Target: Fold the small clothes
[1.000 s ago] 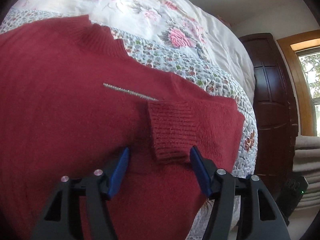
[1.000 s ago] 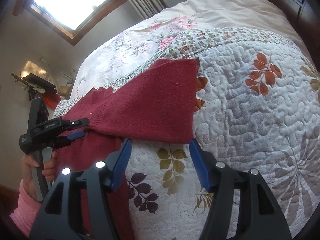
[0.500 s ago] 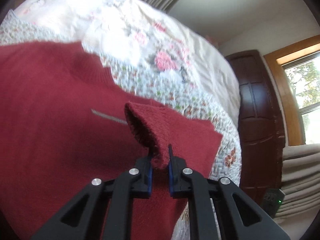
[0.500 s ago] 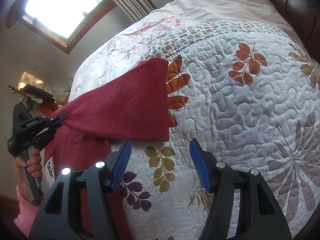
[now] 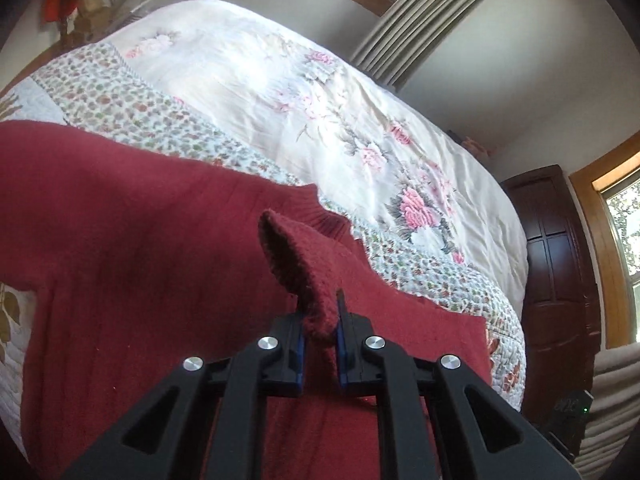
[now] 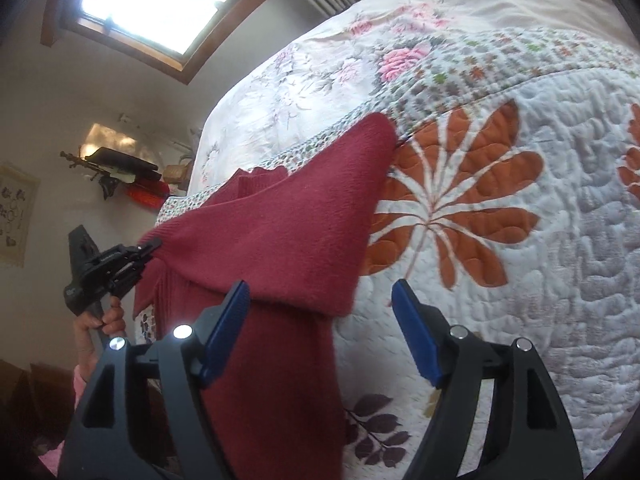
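Red knit sweater (image 5: 120, 240): left gripper (image 5: 320, 344) pinches its ribbed cuff (image 5: 296, 264) at frame centre; keep that tension, lay the sleeve flat. Right gripper (image 6: 320, 320) gapes, holding nothing.

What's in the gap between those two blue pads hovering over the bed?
In the right wrist view, the open right hand-held gripper frames the red sweater's folded edge and bare white quilt; nothing is gripped.
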Available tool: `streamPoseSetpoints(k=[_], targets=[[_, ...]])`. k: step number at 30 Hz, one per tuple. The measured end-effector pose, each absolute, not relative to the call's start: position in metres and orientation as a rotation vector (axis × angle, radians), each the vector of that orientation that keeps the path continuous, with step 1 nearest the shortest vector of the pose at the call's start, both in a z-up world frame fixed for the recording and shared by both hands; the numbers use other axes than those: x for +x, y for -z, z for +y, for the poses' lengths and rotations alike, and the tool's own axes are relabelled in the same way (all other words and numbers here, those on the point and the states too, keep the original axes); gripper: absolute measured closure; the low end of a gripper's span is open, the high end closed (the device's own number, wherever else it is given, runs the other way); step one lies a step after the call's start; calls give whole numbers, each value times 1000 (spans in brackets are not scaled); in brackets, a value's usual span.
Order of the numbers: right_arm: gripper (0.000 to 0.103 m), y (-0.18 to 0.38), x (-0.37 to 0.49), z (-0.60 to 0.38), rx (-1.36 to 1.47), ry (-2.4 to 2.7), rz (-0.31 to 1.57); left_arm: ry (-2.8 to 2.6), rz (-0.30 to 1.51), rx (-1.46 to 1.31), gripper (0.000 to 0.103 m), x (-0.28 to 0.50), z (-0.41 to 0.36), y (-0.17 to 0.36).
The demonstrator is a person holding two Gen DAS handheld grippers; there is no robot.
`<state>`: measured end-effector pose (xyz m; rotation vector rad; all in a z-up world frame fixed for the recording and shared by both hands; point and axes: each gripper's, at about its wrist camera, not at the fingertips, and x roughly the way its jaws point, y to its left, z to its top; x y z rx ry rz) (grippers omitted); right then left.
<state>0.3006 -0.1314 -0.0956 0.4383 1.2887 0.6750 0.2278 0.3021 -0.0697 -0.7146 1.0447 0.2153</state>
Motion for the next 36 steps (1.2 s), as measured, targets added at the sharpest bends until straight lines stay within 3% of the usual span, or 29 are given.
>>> streamPoseSetpoints(k=[2,3,4,7,11,14,16,21,29,36], targets=[[42,106,306,-119,452,-674,1331,-220,1064,-713,91,226,303,80],[62,113,306,-113,434,-650,1366,-228,1080,-710,91,225,304,89],[74,119,306,-109,406,-622,1399,-256,1095,-693,89,223,306,100],[79,125,298,-108,372,-618,1389,-271,1114,-654,83,223,315,117],[76,123,294,-107,332,-618,1389,-271,1137,-613,74,222,316,103],[60,101,289,-105,245,-590,1347,-339,1080,-561,72,213,320,71],[51,74,284,-103,168,-555,1252,-340,1007,-503,62,210,317,43],[49,53,287,-82,177,-628,1214,-200,991,-503,59,224,291,23],[50,100,289,-56,118,-553,1337,-167,1201,-502,60,236,276,98],[42,84,284,-42,110,-513,1305,-119,1185,-521,60,230,284,86]])
